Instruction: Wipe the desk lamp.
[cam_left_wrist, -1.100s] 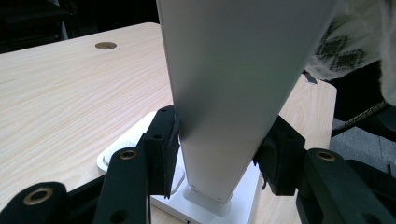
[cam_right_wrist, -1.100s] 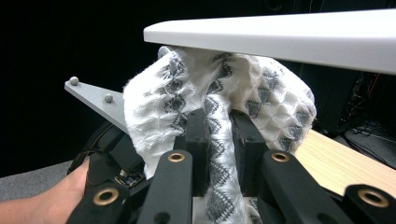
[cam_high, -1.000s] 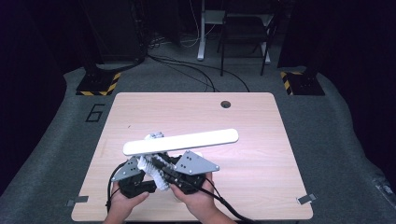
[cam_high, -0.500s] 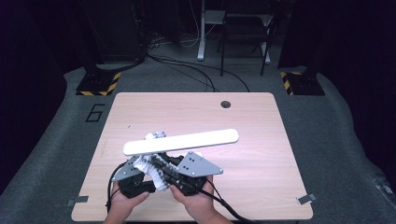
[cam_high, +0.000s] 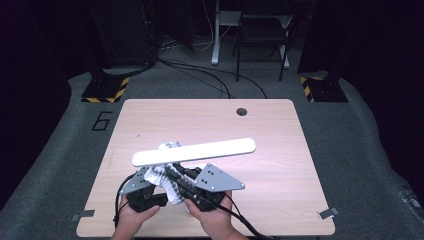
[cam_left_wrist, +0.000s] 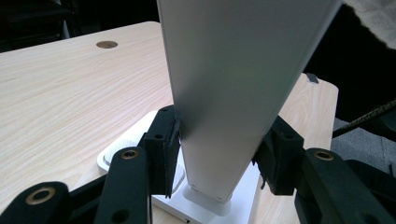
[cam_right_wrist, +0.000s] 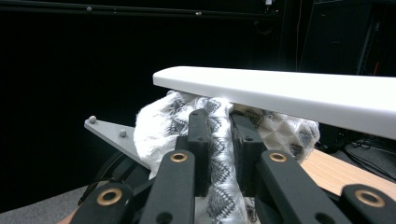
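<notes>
Wiping the lamp's light bar with a cloth while I hold its stem.

My left gripper (cam_left_wrist: 219, 154) is clamped on the lamp stem (cam_left_wrist: 224, 140) just above its white base (cam_left_wrist: 140, 135), low in the frame; my right gripper (cam_right_wrist: 219, 135) pinches the white cloth (cam_right_wrist: 163, 121) against the underside of the light bar (cam_high: 194, 152), at centre of the high view. The bar looks light, stiff, smooth and slippery, so I'd judge the stem the safest hold; the cloth is soft.
</notes>
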